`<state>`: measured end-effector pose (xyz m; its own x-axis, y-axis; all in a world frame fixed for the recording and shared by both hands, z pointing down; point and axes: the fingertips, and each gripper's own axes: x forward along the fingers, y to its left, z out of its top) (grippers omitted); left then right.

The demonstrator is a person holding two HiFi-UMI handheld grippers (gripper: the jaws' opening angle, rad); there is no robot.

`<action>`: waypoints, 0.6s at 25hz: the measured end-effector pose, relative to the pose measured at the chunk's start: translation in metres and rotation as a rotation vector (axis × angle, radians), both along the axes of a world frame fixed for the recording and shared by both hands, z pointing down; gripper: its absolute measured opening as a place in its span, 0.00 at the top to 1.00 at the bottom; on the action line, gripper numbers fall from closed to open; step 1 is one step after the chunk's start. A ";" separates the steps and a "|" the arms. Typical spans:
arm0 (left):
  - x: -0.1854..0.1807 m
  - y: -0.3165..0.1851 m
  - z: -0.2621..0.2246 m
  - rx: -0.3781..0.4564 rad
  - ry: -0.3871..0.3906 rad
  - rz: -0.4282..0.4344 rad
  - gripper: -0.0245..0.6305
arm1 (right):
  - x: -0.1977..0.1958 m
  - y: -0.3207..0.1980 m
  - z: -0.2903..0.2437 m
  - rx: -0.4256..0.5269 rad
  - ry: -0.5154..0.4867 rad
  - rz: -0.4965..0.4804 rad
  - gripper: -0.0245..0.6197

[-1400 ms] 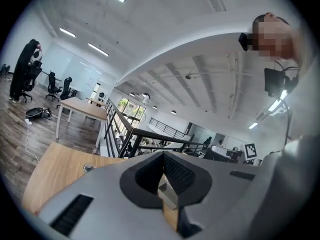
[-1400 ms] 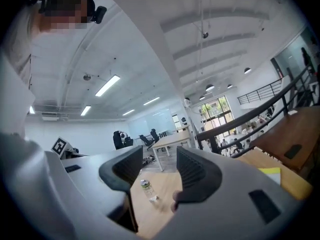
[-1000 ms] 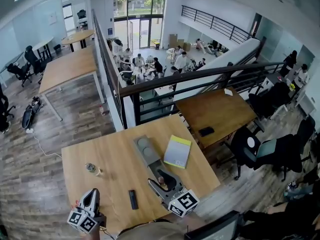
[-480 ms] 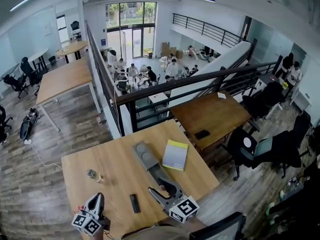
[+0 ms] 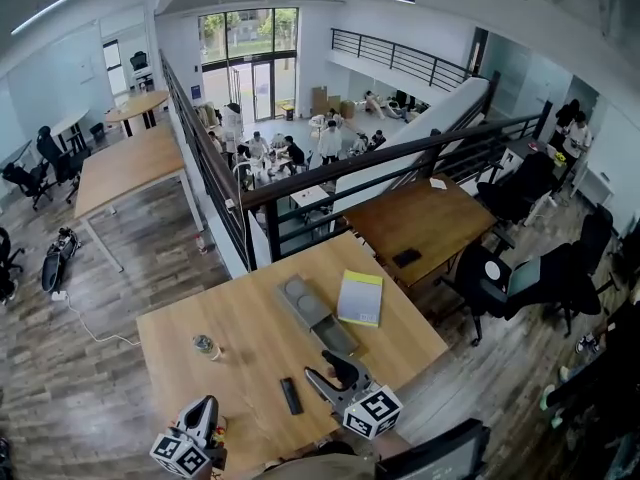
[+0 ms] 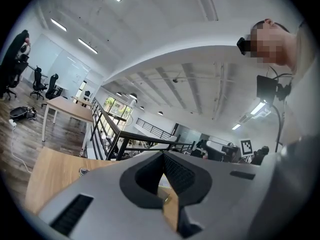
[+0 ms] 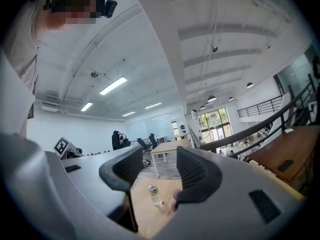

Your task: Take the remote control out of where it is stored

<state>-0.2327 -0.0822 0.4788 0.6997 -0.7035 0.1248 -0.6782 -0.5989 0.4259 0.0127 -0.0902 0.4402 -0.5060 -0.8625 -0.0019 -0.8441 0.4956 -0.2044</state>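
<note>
The black remote control (image 5: pixel 291 395) lies flat on the wooden table (image 5: pixel 240 308), near its front edge and between my two grippers. A long grey storage case (image 5: pixel 315 316) lies slantwise mid-table, just beyond my right gripper (image 5: pixel 335 366). That gripper is open, tilted upward, with nothing between its fingers; in the right gripper view (image 7: pixel 155 170) only the table and a bottle (image 7: pixel 154 194) show through the gap. My left gripper (image 5: pixel 207 408) hovers at the front left corner. Its fingertips meet, shut and empty, in the left gripper view (image 6: pixel 163 156).
A yellow-green notebook (image 5: pixel 360 298) lies right of the case. A small bottle (image 5: pixel 207 347) stands at the table's left. A black railing (image 5: pixel 300 183) runs behind the table, a second table (image 5: pixel 430 218) beyond it, and office chairs (image 5: pixel 500 278) to the right.
The head view has swung, so the table sits further right in the picture. My right gripper has drawn back slightly from the case's near end. The remote has not moved on the table.
</note>
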 end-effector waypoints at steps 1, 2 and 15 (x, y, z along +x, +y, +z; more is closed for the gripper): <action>-0.007 0.003 -0.001 0.004 0.001 0.005 0.96 | -0.007 0.004 -0.001 0.002 0.002 0.004 0.62; -0.013 0.005 -0.002 0.004 0.003 0.011 0.96 | -0.013 0.008 -0.002 0.004 0.003 0.008 0.62; -0.062 0.048 0.025 -0.023 0.030 0.135 0.96 | -0.075 0.069 0.011 -0.027 0.046 0.095 0.62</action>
